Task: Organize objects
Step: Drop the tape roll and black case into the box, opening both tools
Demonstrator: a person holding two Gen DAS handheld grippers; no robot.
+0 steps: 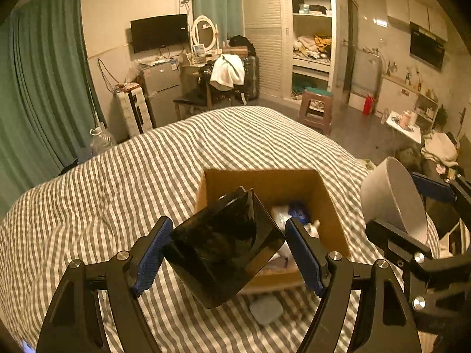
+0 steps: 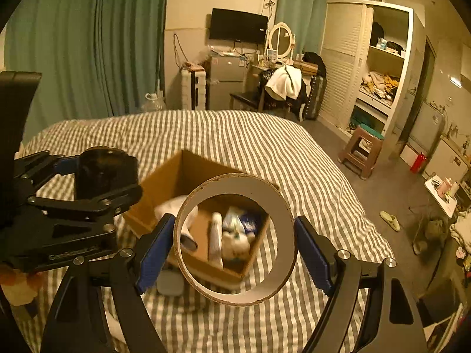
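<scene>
My left gripper (image 1: 228, 254) is shut on a glossy black square container (image 1: 223, 250), held tilted just above the near left corner of an open cardboard box (image 1: 332, 206) on the striped bed. It also shows in the right wrist view (image 2: 103, 173). My right gripper (image 2: 234, 248) is shut on a white cardboard ring (image 2: 282, 220), held on edge above the box's (image 2: 164, 182) near side. Through the ring I see a white tube (image 2: 215, 239) and blue-and-white packets in the box. In the left wrist view the ring (image 1: 391, 197) is at the right.
A small grey-white case (image 1: 266, 310) lies on the striped bedcover (image 1: 117, 191) just in front of the box; it also shows in the right wrist view (image 2: 170, 284). Beyond the bed are a brown stool (image 2: 362, 153), a chair with clothes (image 2: 282, 88) and green curtains.
</scene>
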